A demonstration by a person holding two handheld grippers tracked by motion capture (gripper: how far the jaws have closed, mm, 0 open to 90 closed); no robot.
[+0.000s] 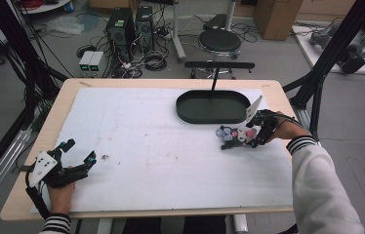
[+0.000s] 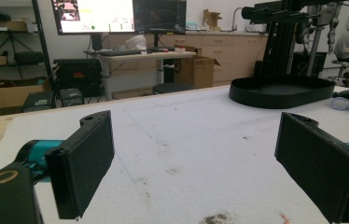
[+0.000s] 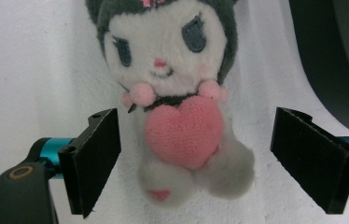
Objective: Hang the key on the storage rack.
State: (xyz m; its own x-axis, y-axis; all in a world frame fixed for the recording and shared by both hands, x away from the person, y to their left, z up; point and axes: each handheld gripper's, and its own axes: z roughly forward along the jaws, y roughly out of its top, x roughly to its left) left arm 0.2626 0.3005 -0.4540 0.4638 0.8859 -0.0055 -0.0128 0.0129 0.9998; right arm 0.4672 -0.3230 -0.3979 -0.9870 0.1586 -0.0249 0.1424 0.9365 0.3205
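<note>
Plush toy [image 3: 182,107] lies on the white counter [image 1: 161,156], right of centre in the high view, just below the black tray [image 1: 213,107]. My right claw [image 1: 254,136] straddles it, jaws apart, pads not touching. My left claw [image 1: 78,156] gapes empty, lower left.

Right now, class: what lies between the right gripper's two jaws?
The plush toy lies on the white mat, between the right gripper's jaws, pads not touching it, per the right gripper view.
</note>
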